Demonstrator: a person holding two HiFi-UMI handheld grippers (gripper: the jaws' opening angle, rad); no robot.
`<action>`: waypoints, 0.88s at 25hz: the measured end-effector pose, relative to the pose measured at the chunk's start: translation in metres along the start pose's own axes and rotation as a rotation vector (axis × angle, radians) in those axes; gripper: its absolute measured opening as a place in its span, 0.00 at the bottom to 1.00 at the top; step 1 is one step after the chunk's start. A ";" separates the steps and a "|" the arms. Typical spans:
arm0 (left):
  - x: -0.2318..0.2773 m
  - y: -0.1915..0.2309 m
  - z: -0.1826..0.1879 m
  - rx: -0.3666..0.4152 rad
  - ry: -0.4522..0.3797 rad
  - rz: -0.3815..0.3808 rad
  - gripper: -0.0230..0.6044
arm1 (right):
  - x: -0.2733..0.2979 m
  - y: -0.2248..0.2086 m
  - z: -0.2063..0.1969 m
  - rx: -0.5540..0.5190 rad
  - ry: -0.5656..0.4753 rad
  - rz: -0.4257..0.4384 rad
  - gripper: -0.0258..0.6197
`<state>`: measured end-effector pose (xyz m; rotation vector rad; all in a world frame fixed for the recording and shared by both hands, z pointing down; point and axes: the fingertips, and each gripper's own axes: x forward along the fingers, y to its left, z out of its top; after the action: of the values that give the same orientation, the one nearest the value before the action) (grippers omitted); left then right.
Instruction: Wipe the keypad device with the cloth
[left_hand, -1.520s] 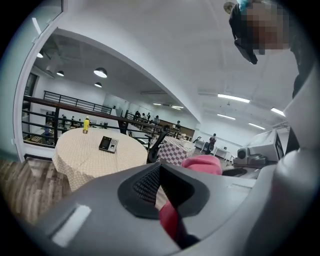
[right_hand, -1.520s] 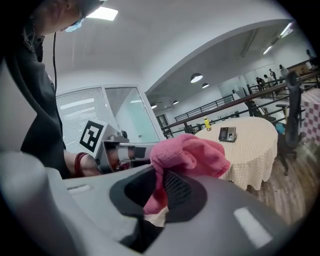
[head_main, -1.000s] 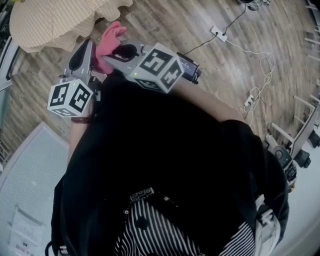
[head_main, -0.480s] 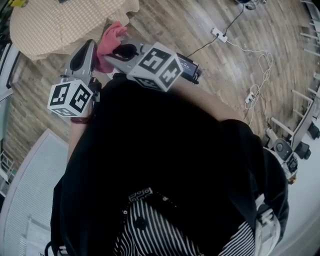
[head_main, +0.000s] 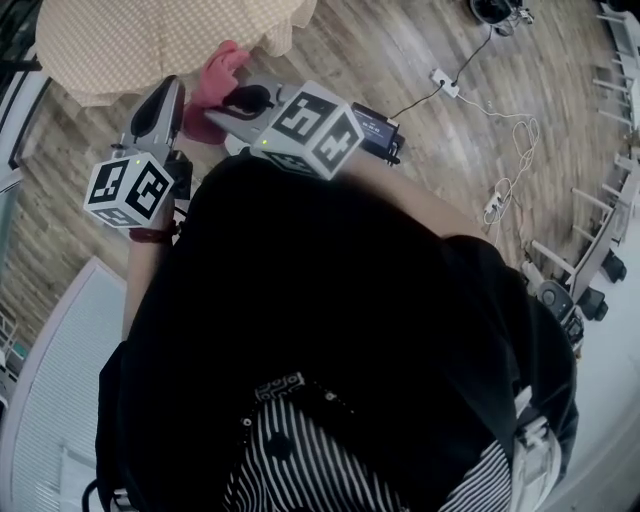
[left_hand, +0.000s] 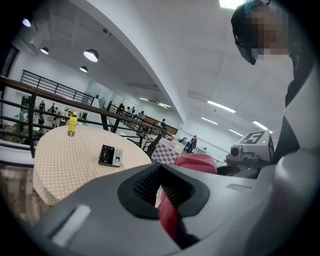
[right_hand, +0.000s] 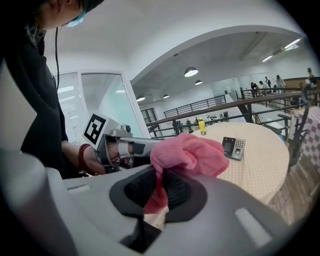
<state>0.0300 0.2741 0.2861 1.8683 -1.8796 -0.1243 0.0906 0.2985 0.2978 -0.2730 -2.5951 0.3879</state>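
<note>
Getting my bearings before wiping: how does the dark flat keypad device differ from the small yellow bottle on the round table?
The dark flat keypad device lies flat and is black and grey; the small yellow bottle stands upright. The device sits nearer the table's front edge, the bottle farther back. Both rest on the beige checked tablecloth, untouched.

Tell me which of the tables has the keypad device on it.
The near round table with the beige covering: the keypad device lies on it, and a yellow bottle stands farther back. The dark-checked table lies beyond it.
</note>
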 end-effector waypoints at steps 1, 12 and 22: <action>-0.006 0.012 0.002 -0.003 -0.007 0.007 0.04 | 0.010 0.001 0.004 -0.002 0.006 -0.003 0.11; -0.050 0.074 -0.003 -0.143 -0.048 0.023 0.04 | 0.073 0.029 0.026 -0.023 0.058 0.026 0.11; -0.076 0.114 0.013 -0.157 -0.140 0.112 0.04 | 0.122 0.034 0.054 -0.097 0.083 0.102 0.11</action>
<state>-0.0840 0.3504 0.2988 1.6835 -2.0005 -0.3626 -0.0366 0.3501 0.2960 -0.4468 -2.5286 0.2807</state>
